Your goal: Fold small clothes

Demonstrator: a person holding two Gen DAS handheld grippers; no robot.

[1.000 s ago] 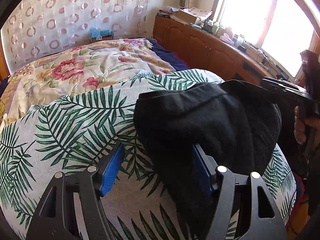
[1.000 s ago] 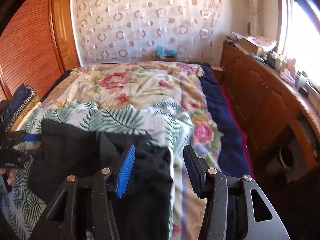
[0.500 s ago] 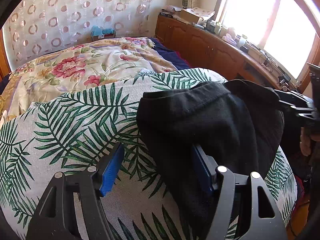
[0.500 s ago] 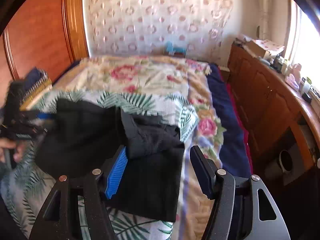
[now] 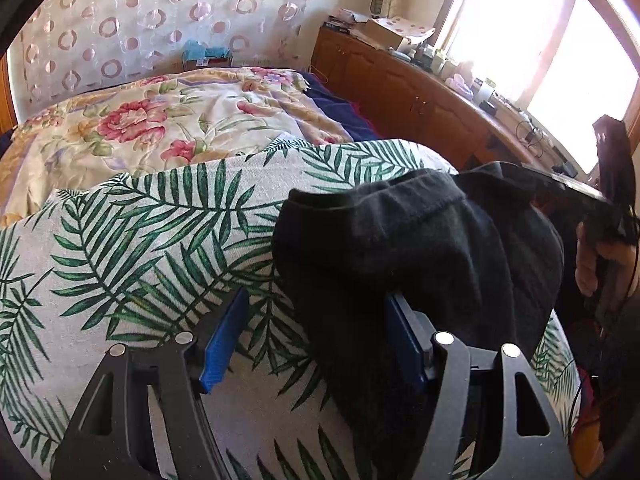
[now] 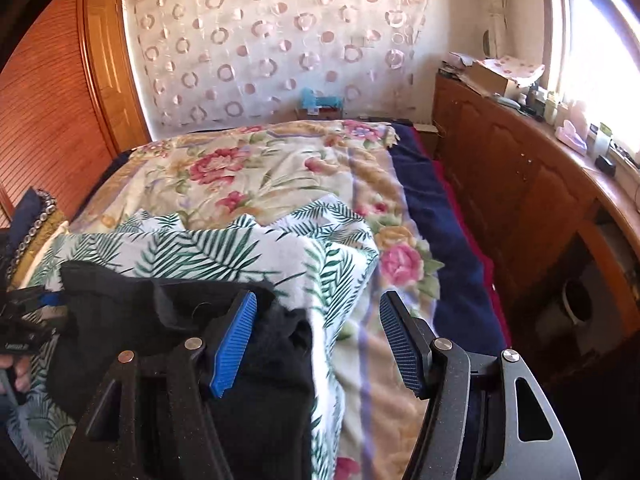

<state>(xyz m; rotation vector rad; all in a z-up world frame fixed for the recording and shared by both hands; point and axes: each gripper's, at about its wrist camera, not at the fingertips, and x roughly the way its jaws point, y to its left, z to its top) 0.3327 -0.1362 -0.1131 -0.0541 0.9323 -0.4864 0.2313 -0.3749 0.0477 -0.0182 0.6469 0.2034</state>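
Note:
A black garment [image 5: 420, 248] lies bunched on a palm-leaf cloth [image 5: 152, 232] on the bed. In the left wrist view my left gripper [image 5: 316, 340] is open; its right finger is tucked under the garment's near edge, its left finger over the leaf cloth. In the right wrist view the garment [image 6: 168, 320] lies at lower left. My right gripper [image 6: 316, 340] is open over the garment's right edge and the bedspread, holding nothing. The right gripper's body shows at the far right of the left wrist view.
The bed carries a floral bedspread [image 6: 260, 168] and a navy blanket [image 6: 440, 240] along its right side. A wooden cabinet [image 6: 520, 184] with clutter on top runs along the right wall under a bright window. A wooden wardrobe [image 6: 52, 104] stands at left.
My right gripper has shifted right and back, off the garment toward its right edge. The garment's folded edge has settled. My left gripper has hardly moved.

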